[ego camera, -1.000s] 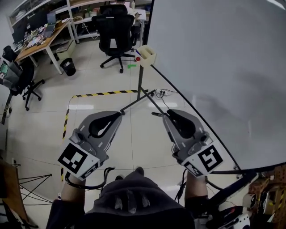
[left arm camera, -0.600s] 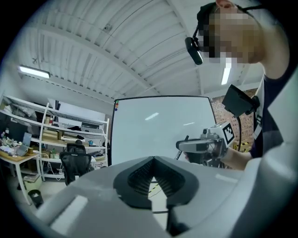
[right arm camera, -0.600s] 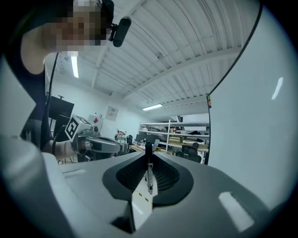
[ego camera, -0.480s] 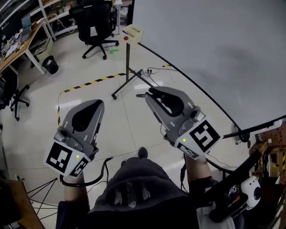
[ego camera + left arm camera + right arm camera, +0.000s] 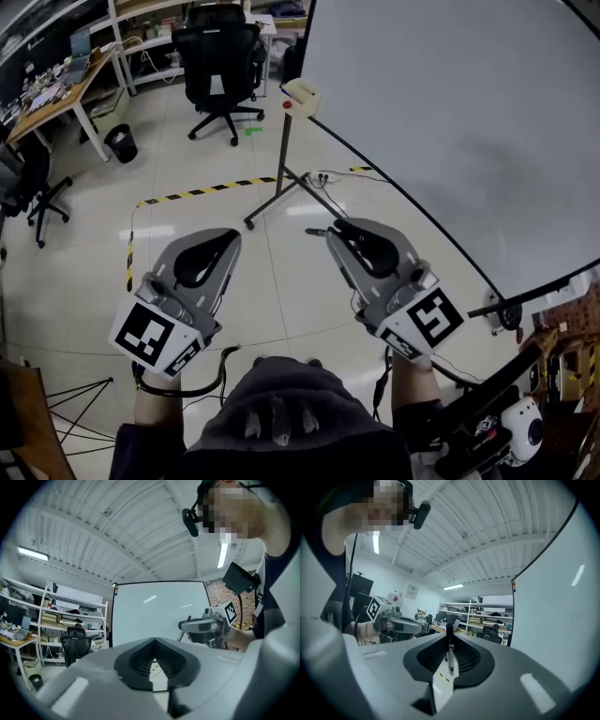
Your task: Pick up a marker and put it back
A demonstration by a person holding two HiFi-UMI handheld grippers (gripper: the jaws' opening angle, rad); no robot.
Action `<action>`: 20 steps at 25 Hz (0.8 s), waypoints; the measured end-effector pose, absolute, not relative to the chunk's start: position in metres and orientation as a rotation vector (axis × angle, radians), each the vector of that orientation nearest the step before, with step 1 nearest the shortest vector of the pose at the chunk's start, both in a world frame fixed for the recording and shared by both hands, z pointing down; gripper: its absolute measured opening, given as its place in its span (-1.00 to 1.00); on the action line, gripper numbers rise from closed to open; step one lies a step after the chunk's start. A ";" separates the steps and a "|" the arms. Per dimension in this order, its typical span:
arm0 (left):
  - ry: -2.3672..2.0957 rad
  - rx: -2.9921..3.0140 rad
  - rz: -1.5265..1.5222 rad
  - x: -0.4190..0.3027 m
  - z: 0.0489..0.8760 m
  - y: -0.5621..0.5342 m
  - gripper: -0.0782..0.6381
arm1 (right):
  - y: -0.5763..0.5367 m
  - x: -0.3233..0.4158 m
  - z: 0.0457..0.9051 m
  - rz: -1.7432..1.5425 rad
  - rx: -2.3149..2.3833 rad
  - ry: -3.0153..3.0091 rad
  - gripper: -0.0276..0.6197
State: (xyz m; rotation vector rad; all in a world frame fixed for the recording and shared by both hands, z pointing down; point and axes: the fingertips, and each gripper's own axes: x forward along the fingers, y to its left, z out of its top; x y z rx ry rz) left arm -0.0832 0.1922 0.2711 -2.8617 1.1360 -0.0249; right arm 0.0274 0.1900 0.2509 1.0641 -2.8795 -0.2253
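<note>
- The whiteboard (image 5: 450, 122) fills the right side. The beige box (image 5: 302, 92) at its far corner, probably the marker's home, lies well ahead of both grippers.
- The right gripper (image 5: 330, 230) is nearer the board. Its jaws pinch the marker (image 5: 449, 654), which lies crosswise to them.
- The left gripper (image 5: 228, 239) has its jaws pressed together, with nothing between them.
</note>
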 end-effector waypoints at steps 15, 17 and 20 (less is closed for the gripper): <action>1.138 -2.784 -0.081 -0.009 0.261 0.213 -0.76 | 0.212 0.111 0.247 -0.210 1.106 -2.935 -0.78; 1.158 -2.778 -0.073 -0.005 0.261 0.213 -0.76 | 0.213 0.117 0.248 -0.215 1.099 -2.941 -0.78; 1.170 -2.781 -0.058 0.006 0.259 0.220 -0.76 | 0.219 0.130 0.247 -0.217 1.090 -2.948 -0.78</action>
